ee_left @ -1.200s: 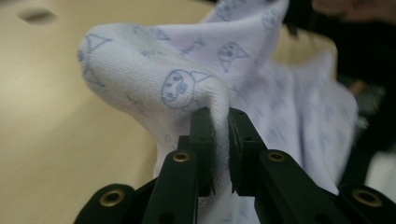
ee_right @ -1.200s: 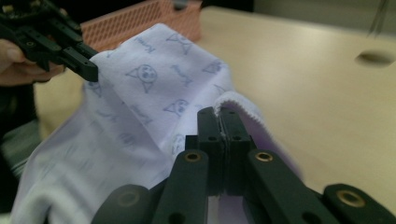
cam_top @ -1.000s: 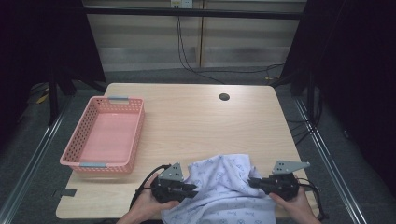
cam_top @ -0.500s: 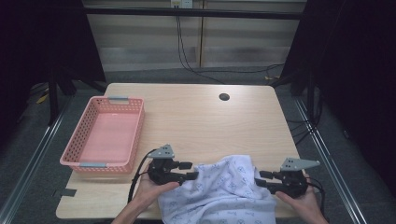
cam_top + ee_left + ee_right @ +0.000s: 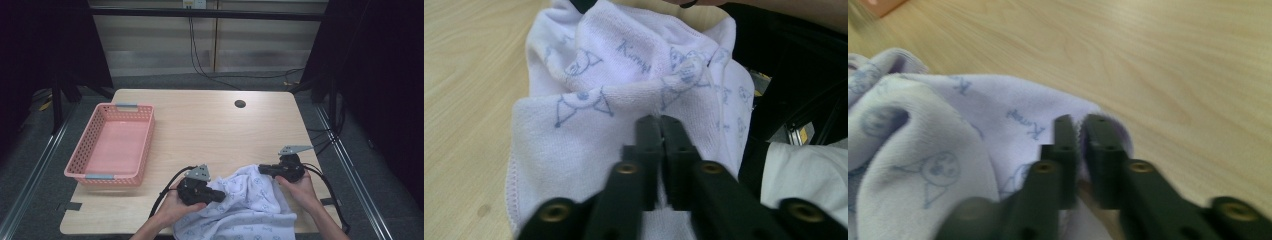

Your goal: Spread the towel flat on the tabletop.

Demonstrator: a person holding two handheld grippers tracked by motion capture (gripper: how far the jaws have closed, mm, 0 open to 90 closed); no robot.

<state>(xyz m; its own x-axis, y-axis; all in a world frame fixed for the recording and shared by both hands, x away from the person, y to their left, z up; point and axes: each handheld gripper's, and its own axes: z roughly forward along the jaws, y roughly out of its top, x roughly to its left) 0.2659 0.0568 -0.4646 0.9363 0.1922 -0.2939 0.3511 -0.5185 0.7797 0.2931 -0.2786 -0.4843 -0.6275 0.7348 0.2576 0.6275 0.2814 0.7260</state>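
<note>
Now both pinches are set: the left gripper (image 5: pixel 218 196) and right gripper (image 5: pixel 263 169), jaws just closed on the towel (image 5: pixel 245 207) bunched at the desk (image 5: pixel 210 130) near edge, should draw apart evenly, keeping the hem taut.

Pink basket (image 5: pixel 111 145), empty, on wooden table (image 5: pixel 200 130), well apart to the left of the left gripper. Dark round hole (image 5: pixel 240 104) in tabletop, far beyond both grippers. Cables (image 5: pixel 200 55) on floor behind.
</note>
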